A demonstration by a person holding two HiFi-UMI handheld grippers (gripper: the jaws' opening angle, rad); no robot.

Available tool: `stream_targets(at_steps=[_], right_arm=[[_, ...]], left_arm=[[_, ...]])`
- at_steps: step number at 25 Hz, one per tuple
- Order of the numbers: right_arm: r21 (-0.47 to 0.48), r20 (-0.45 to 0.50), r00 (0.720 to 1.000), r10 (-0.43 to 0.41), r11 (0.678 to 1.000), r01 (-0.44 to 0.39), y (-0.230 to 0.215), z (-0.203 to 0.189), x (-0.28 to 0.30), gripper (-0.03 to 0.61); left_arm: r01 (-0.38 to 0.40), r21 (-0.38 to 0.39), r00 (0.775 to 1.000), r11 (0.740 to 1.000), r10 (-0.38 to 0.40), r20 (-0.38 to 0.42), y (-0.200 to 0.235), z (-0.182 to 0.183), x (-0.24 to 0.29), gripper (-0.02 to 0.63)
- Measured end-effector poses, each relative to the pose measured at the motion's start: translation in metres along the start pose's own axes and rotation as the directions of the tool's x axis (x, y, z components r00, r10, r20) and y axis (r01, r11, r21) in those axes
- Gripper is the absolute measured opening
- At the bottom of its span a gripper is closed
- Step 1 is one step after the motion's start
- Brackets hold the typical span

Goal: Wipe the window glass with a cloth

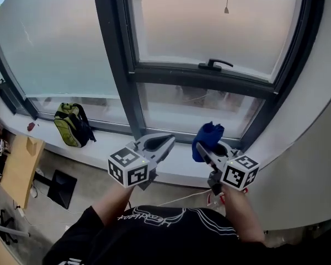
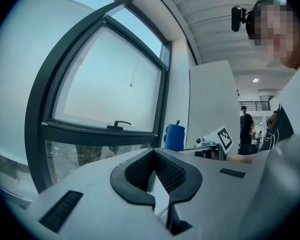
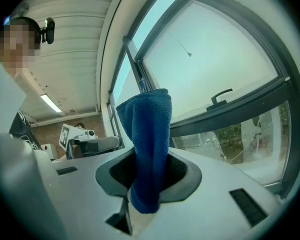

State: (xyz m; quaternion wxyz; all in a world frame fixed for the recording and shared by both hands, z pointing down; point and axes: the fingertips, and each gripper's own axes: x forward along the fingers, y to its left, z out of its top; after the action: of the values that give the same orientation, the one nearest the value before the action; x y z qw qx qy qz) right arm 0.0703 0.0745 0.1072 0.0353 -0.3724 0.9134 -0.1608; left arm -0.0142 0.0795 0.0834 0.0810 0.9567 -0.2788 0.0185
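Note:
The window glass (image 1: 209,21) fills the far side, held in dark frames above a pale sill (image 1: 176,162). My right gripper (image 1: 202,147) is shut on a blue cloth (image 1: 208,137), which stands up out of the jaws just short of the lower pane. In the right gripper view the blue cloth (image 3: 150,134) hangs folded between the pads, with the glass (image 3: 215,59) behind it. To its left, my left gripper (image 1: 169,140) is shut with nothing in it and points at the frame post. The left gripper view shows the glass (image 2: 105,79) and the blue cloth (image 2: 174,136) at the right.
A black window handle (image 1: 215,65) sits on the upper sash, and a pull cord (image 1: 227,4) hangs before the glass. A green and black backpack (image 1: 71,125) rests on the sill at the left. A wooden board (image 1: 19,167) stands below. A person (image 2: 246,124) stands far off.

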Motion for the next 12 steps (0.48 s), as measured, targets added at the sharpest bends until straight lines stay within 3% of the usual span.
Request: stream_targets(at_steps=[12], right_arm=[[-0.01,-0.036,0.999,0.006,1.0,-0.006,0.029,-0.012,-0.002,0.092]], left_arm=[[-0.009,-0.011,1.0,1.0,0.009,0.013,-0.008,-0.006,-0.024,0.005]])
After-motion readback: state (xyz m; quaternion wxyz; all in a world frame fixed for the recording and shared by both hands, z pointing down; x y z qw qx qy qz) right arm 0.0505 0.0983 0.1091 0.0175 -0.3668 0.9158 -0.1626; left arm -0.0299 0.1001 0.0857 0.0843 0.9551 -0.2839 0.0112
